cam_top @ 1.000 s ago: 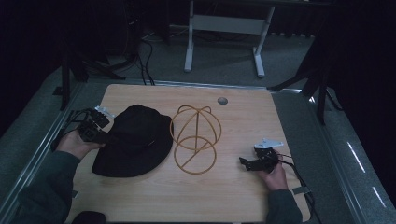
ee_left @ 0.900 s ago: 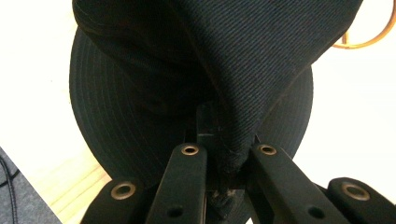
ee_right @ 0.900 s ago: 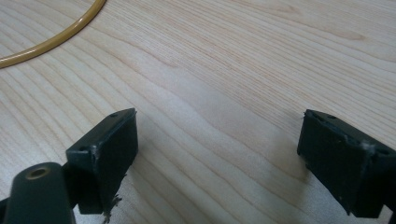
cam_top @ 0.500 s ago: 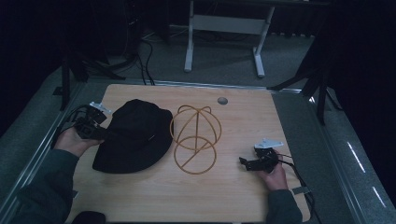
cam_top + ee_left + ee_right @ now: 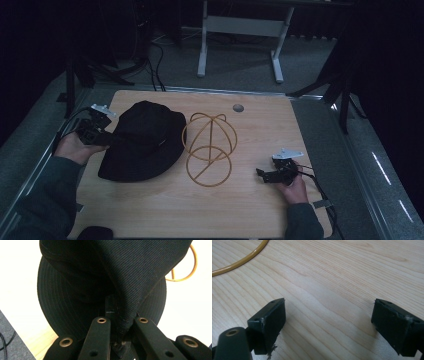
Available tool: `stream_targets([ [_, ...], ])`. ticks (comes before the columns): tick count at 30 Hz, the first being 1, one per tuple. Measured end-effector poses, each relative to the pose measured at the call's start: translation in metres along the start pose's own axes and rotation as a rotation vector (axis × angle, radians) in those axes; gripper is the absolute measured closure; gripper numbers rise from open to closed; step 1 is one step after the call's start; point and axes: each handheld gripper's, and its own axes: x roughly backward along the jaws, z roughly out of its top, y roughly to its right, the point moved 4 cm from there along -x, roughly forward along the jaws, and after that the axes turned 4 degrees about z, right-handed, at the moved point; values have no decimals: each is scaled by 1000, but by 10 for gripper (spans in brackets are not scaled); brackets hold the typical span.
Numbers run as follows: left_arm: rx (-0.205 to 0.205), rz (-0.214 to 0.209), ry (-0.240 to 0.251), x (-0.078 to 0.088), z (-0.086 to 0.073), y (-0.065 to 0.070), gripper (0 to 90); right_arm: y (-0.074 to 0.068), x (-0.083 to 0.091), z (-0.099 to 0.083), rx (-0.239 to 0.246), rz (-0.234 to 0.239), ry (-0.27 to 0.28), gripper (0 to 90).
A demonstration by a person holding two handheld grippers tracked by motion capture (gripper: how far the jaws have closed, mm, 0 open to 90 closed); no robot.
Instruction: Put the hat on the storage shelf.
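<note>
The left gripper [image 5: 102, 131] is clamped on the brim of the black fabric bucket hat [image 5: 142, 140]; in the left gripper view a fold of the dark twill [image 5: 125, 322] is pinched between the two closed jaws, directly at the jaw tips. Beyond the jaws, the hat's stitched brim and crown extend away from the gripper across the light wooden table [image 5: 165, 205]. Farther out, past the hat's far edge, stands the yellow wire dome-shaped hat frame [image 5: 209, 150], just beside the hat. The right gripper [image 5: 265, 173] rests low over the table with its jaws spread wide and nothing between them. The frame's base ring [image 5: 239, 261] lies ahead of it, apart from its jaws.
</note>
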Motion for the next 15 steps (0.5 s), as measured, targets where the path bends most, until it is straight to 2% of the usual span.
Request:
stream_targets([
  [15, -15, 8, 17, 17, 8, 0, 881, 0, 0, 0, -1, 0, 0, 122],
])
